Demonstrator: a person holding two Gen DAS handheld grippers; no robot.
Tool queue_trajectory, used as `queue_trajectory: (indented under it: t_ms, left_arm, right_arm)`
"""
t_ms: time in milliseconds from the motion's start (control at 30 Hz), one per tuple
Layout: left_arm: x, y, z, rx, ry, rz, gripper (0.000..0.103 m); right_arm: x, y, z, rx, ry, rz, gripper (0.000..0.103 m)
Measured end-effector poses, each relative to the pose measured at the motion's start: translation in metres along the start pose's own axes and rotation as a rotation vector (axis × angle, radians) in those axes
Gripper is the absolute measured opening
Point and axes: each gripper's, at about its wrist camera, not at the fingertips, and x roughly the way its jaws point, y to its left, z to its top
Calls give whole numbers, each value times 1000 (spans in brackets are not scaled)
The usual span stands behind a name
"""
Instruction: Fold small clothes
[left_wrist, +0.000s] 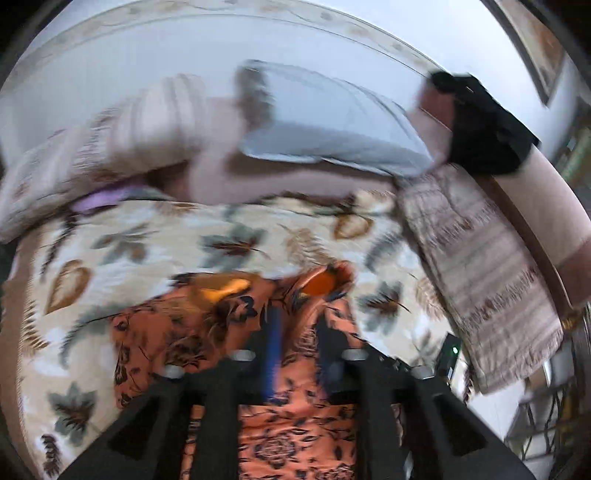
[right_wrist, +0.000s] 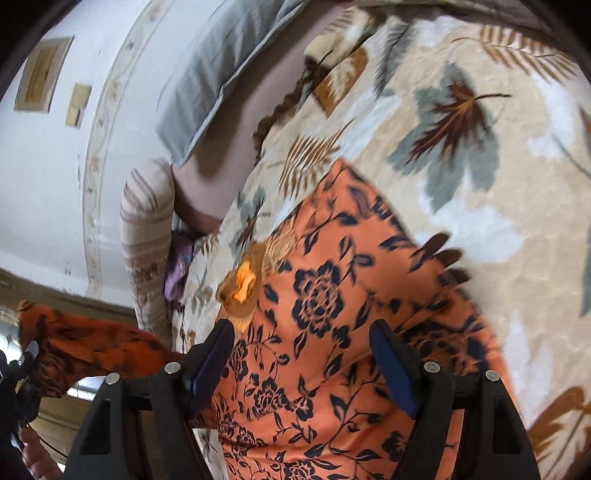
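An orange floral garment (right_wrist: 325, 332) lies on a leaf-print bedspread (right_wrist: 480, 155) beneath the wide-spread, empty right gripper (right_wrist: 303, 343), while the left gripper (left_wrist: 295, 332) is too blurred to tell.

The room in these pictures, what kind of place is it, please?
Most likely a bedroom in a home. The orange floral garment lies on a bed covered by a leaf-patterned bedspread, a grey pillow sits at the head by the wall, and framed pictures hang there.
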Motion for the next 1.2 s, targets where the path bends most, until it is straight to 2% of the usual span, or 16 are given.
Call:
queue_trajectory:
  t_ms: [33,67,133,233,333,433,667,833,900,1000,1033,1200]
  left_arm:
    - [-1,-7,-2,18,-21,0,49]
    - [-5,-11,-3,29,-43,9,58]
    - [-13,-8,-4,54,-90,30,62]
    - [-18,11,-9,73,-116,111,62]
    - [-5,41,-18,66,-106,190,63]
    - [20,80,-35,39,-47,247,63]
    - [91,181,-91,-124,135,320,63]
    - [110,231,-115,-227,167,345,63]
    - [115,244,-120,-239,169,362,63]
    - [127,254,-127,-222,189,394,63]
    - [133,257,-130,-214,199,408,63]
    - [153,268,-142,-228,231,405,63]
  right_arm:
    - [-4,-4,3,18,-10,7,79]
    - [-6,-8,6,34,-17,13,79]
    - [-10,-13,12,62,-24,33,79]
    - [-7,-11,14,63,-8,45,79]
    - [2,-8,11,60,33,63,79]
    - [14,-6,7,63,66,68,79]
    - [47,-11,7,103,123,71,79]
    - [57,-3,16,55,114,44,79]
    - [55,6,22,-3,98,24,78]
    - [51,18,28,-129,68,-59,76]
    - [52,18,30,-143,74,-67,72]
    - [71,18,35,-147,115,-24,72]
